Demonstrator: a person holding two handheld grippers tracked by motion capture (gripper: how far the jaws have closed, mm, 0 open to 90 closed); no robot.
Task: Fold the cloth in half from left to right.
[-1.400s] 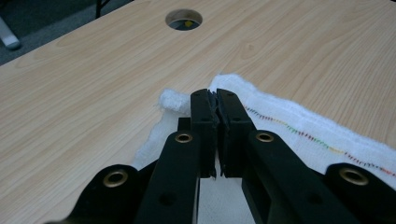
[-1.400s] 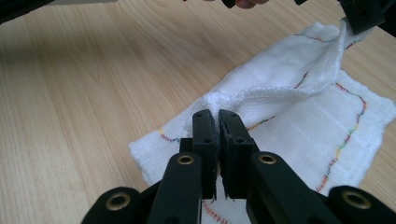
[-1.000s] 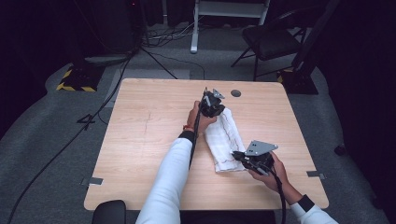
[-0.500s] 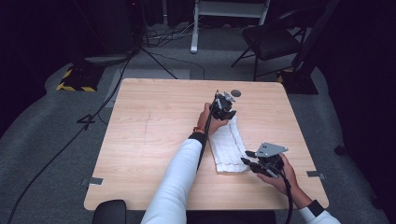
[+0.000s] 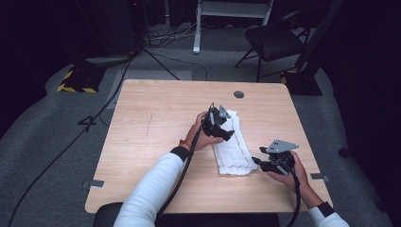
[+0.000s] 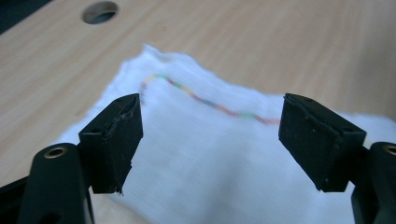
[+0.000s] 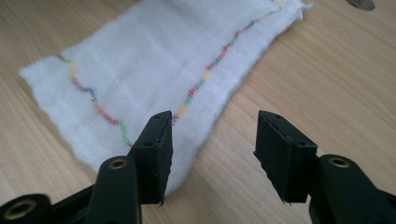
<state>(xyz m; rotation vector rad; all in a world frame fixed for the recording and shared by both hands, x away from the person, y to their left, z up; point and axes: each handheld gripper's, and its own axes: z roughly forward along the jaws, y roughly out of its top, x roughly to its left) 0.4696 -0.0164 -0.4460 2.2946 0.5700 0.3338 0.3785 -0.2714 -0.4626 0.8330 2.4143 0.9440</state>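
A white cloth (image 5: 235, 147) with a multicolour stitched line lies folded in a long strip on the wooden table (image 5: 156, 127). My left gripper (image 5: 222, 126) hovers over the strip's far half, jaws wide open. In the left gripper view the cloth (image 6: 219, 158) spreads under and between the open jaws of the left gripper (image 6: 210, 112). My right gripper (image 5: 259, 159) sits just right of the strip's near end, open. In the right gripper view the right gripper (image 7: 212, 126) has its left jaw beside the near edge of the cloth (image 7: 154, 60), with bare wood between the jaws.
A round cable hole (image 5: 239, 94) is in the table's far side, past the cloth. A black chair (image 5: 274, 40) and a white stand (image 5: 231, 14) are on the floor beyond. Cables (image 5: 108, 101) run along the floor at the left.
My left gripper has drawn back from the cloth's far end toward the near side. The right gripper has edged a little to the right. The cloth now lies flat.
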